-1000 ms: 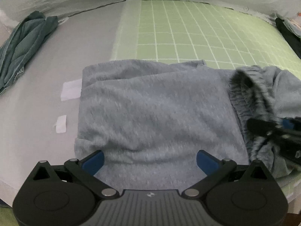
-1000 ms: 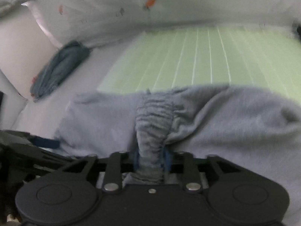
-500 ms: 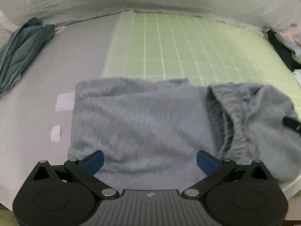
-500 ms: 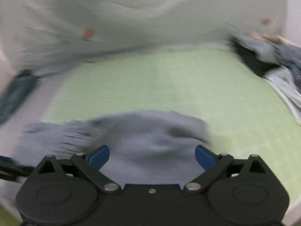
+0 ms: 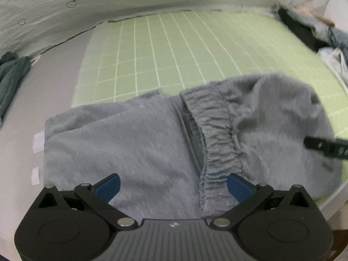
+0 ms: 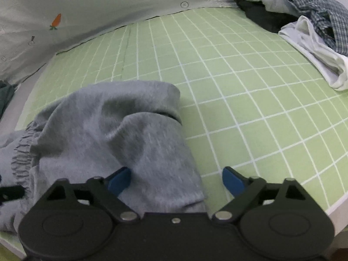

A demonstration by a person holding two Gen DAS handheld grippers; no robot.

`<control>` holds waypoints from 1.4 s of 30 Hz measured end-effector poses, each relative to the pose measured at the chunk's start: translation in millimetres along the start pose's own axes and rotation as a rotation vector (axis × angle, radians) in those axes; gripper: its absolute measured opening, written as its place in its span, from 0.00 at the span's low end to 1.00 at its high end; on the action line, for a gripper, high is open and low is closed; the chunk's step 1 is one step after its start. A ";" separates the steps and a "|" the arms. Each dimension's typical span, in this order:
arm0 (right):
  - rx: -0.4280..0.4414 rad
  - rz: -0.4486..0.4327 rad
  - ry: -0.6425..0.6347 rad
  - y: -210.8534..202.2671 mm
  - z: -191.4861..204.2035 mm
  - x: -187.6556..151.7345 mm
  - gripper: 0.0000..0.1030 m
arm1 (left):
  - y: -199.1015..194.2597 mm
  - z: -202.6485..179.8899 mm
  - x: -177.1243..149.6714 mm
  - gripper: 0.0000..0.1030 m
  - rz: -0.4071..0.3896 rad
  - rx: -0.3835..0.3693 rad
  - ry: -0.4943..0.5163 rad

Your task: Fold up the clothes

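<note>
The soft grey fleece trousers (image 6: 113, 134) were best regripped at the hem, since the right claw (image 6: 176, 179), jaws closing, and the wide left claw (image 5: 174, 184) held nothing.

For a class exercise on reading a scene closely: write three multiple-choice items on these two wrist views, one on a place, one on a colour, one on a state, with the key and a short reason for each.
1. Where does the pile of unfolded clothes lie in the right wrist view?
A. upper right
B. lower left
C. centre

2. What colour is the gridded mat?
A. blue
B. light green
C. red

3. How do the left gripper's jaws stand?
A. shut on the waistband
B. shut and empty
C. open

Key:
1 A: the pile of unfolded clothes sits there.
2 B: the gridded mat is light green with white lines.
3 C: the left gripper has its blue pads wide apart over the grey sweatpants.
</note>
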State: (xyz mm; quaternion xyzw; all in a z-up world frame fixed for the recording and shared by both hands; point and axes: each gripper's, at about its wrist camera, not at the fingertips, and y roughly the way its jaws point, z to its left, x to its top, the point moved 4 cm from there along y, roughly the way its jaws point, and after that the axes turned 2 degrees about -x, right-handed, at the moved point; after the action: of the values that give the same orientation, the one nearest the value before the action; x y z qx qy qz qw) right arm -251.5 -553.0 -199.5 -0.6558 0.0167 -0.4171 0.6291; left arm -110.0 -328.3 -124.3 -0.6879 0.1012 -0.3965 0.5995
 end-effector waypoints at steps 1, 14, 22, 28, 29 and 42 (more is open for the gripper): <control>0.019 0.003 -0.001 -1.0 0.9 0.5 0.71 | 2.4 -2.1 -1.2 1.00 0.009 0.013 0.005; 0.282 -0.051 0.191 -40.0 3.5 20.4 0.11 | 17.0 14.9 -10.0 1.00 0.063 0.015 -0.116; 0.487 -0.127 0.133 -78.2 70.1 41.4 0.10 | -14.4 47.8 -14.1 1.00 -0.016 0.078 -0.130; 0.582 -0.101 0.019 -80.4 141.5 42.5 0.10 | -29.1 92.6 -29.6 1.00 -0.029 0.115 -0.182; 0.598 -0.088 0.004 -78.5 155.7 40.8 0.10 | -31.6 101.1 -32.8 1.00 -0.030 0.119 -0.192; 0.515 0.198 -0.079 17.1 298.4 -28.3 0.19 | -39.5 206.8 -84.4 1.00 0.027 0.180 -0.339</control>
State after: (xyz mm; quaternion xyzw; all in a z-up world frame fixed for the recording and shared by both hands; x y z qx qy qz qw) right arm -91.8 -299.0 -187.1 -0.4854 -0.0506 -0.3183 0.8127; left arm -41.6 -112.2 -117.4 -0.6870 -0.0279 -0.2740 0.6725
